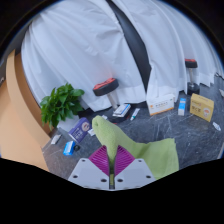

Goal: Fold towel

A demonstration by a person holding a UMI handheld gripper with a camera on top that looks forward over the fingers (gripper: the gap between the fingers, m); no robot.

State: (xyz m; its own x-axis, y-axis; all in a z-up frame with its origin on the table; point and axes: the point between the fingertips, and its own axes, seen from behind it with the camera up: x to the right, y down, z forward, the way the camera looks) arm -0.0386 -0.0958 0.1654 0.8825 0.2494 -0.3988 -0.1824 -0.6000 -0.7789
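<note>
One yellow-green towel (128,146) draped over the tool (112,163), bunched between and above its pink pads (101,160), lifted off the dark table (150,122). Fingers nearly together, pinching the cloth. Beyond: scattered small boxes, among them a yellow box (202,106) and a blue bottle (183,104); a leafy plant (62,103); white drapes (90,45) behind. Printing on the boxes too small to read.

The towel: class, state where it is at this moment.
In the gripper view, the green towel hangs between the fingers of the gripper, which is shut on it, rising just ahead of them, with the plant beyond.
</note>
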